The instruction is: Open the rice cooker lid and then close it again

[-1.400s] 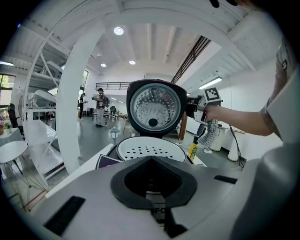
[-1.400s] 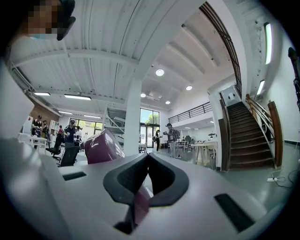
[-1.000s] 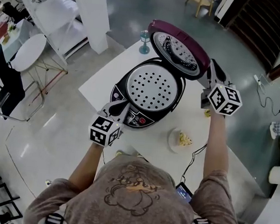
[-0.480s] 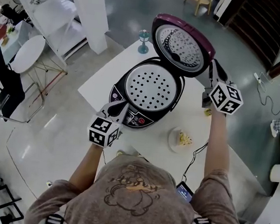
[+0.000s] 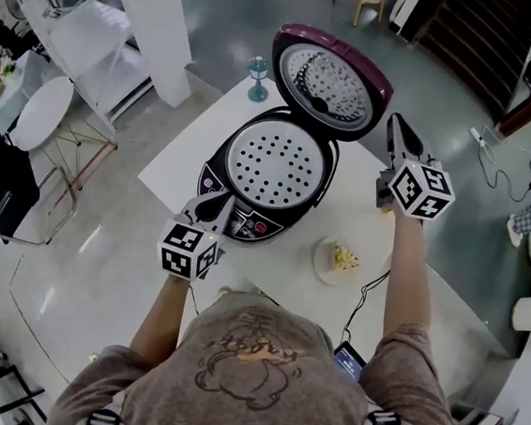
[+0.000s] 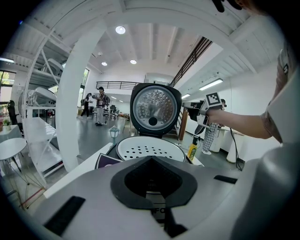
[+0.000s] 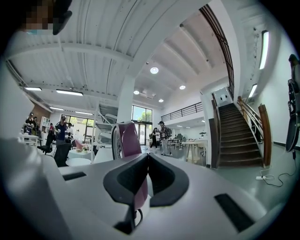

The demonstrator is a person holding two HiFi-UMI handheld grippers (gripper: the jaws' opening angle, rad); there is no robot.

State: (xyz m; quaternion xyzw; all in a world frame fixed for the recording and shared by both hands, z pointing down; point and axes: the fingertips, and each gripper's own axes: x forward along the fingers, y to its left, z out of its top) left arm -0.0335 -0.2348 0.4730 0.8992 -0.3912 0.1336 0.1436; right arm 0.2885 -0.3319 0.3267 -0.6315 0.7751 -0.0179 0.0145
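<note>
The left gripper (image 5: 211, 212) sits at the near front of the rice cooker (image 5: 330, 181), jaws pressed together on nothing, tips right by the control panel (image 5: 246, 222); no view settles whether they touch it. From there it could usefully brace the body so it does not skate on the smooth white table (image 5: 182, 156). The pot opening holds a matt white tray (image 5: 275, 164), round and pierced with even holes. Behind it the lid (image 5: 331, 84) stands fully raised on its far hinge, so closing looks like the step in hand. It has a glossy maroon domed shell and a silvery dimpled inner plate with a dark centre knob. The right gripper (image 5: 395, 128), jaws likewise closed and empty, hovers just beside the lid's right rim. It should probably push on the curved outer shell, follow the hinge's arc, then press near the front until the latch catches, since the slick dome may let the tips slip.
</note>
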